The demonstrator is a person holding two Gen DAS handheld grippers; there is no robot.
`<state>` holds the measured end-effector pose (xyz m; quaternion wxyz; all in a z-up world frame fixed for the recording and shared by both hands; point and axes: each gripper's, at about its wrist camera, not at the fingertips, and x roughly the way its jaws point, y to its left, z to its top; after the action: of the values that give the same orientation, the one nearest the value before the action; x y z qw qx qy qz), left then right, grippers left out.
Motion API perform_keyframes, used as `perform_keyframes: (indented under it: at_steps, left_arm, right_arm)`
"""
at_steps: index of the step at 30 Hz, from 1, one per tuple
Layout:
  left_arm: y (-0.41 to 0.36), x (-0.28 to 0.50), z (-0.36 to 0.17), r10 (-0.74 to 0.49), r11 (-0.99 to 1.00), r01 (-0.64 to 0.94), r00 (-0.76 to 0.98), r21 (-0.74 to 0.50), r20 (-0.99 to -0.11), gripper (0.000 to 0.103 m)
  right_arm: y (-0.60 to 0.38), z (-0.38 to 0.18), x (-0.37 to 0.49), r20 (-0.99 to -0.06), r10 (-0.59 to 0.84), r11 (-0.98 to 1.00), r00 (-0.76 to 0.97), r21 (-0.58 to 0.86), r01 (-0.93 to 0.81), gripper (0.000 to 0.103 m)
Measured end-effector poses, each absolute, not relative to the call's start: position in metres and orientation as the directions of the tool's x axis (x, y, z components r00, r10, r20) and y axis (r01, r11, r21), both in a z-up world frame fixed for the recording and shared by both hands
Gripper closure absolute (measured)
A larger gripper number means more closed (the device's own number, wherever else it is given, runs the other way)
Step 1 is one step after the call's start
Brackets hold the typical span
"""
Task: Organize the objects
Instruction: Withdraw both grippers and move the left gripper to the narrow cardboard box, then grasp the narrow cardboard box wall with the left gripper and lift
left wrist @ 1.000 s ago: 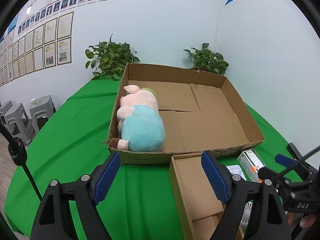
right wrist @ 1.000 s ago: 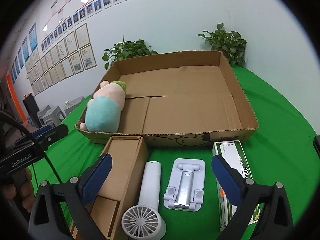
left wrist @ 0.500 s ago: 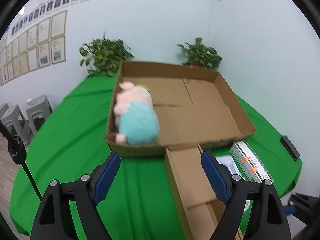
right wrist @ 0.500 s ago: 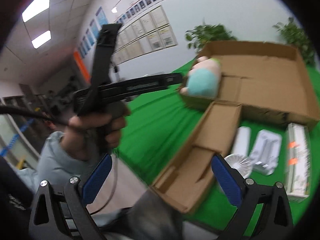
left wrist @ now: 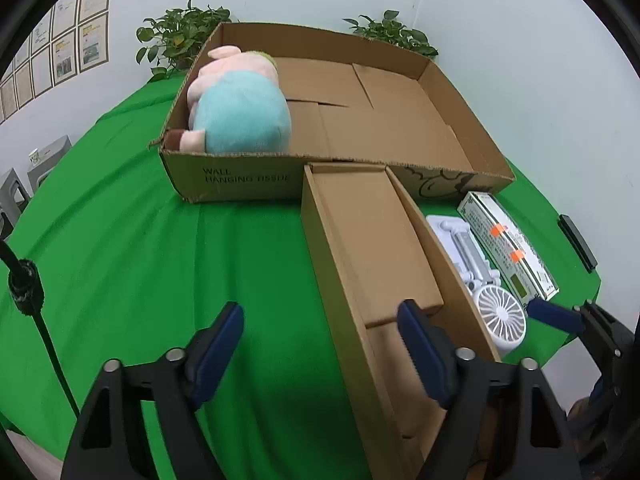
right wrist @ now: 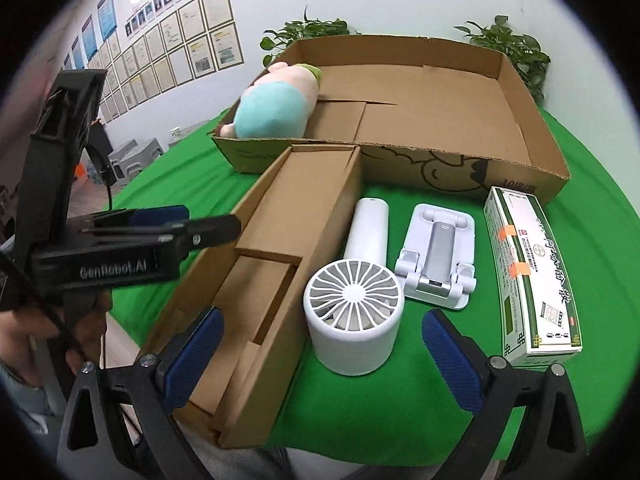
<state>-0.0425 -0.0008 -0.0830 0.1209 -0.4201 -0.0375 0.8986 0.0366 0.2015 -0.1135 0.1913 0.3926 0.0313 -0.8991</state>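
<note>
A large open cardboard box (left wrist: 472, 128) (right wrist: 532, 120) sits on the green table and holds a pink and teal plush pig (left wrist: 240, 112) (right wrist: 276, 108) at its left end. In front of it lie a long narrow open carton (left wrist: 372, 248) (right wrist: 280, 248), a white handheld fan (right wrist: 356, 300) (left wrist: 500, 318), a white folding phone stand (right wrist: 438, 256) (left wrist: 466, 248) and a green-and-white packet box (right wrist: 528, 280) (left wrist: 508, 240). My left gripper (left wrist: 320, 344) is open over the carton's left wall. My right gripper (right wrist: 324, 354) is open and empty just before the fan.
The green cloth table (left wrist: 120, 240) drops off close in front of both grippers. Potted plants (left wrist: 176, 36) stand behind the big box against the wall. A dark flat object (left wrist: 576, 242) lies at the table's right edge. Grey stools (left wrist: 44, 160) stand off to the left.
Both grippers have dropped lower and closer to the table's front objects. The right gripper swung left and came back, now close before the fan. Both stay open.
</note>
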Motion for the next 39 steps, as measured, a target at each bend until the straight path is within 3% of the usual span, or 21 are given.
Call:
perform_keyframes:
  at_steps: [2, 5, 9, 14, 27, 31, 39]
  left_arm:
    - [0.001, -0.040, -0.087, 0.241, -0.969, -0.187, -0.608, -0.159, -0.756, 0.042]
    - [0.002, -0.039, -0.093, 0.241, -0.969, -0.189, -0.597, -0.158, -0.765, 0.049]
    - [0.005, -0.037, -0.098, 0.268, -0.962, -0.200, -0.579, -0.184, -0.770, 0.058]
    - [0.015, -0.034, -0.096, 0.308, -0.949, -0.245, -0.575, -0.200, -0.758, 0.085]
    - [0.007, -0.031, -0.084, 0.267, -0.963, -0.202, -0.609, -0.179, -0.746, 0.090]
    - [-0.006, -0.025, -0.078, 0.241, -0.970, -0.173, -0.629, -0.169, -0.739, 0.096]
    - [-0.027, -0.010, -0.088, 0.243, -0.970, -0.135, -0.598, -0.203, -0.764, 0.098]
  right_arm:
    - [0.204, -0.116, 0.035, -0.721, -0.298, -0.933, -0.625, 0.081, 0.351, 0.012]
    - [0.205, -0.119, 0.032, -0.729, -0.304, -0.933, -0.613, 0.096, 0.348, 0.032]
    - [0.205, -0.117, 0.036, -0.725, -0.299, -0.935, -0.620, 0.094, 0.341, 0.034]
    - [0.205, -0.116, 0.038, -0.721, -0.294, -0.937, -0.628, 0.088, 0.339, 0.034]
    - [0.198, -0.114, 0.030, -0.706, -0.318, -0.931, -0.633, 0.108, 0.347, 0.034]
    - [0.188, -0.108, 0.034, -0.692, -0.332, -0.924, -0.641, 0.101, 0.370, 0.033]
    - [0.185, -0.090, 0.054, -0.623, -0.358, -0.920, -0.695, 0.109, 0.377, 0.027]
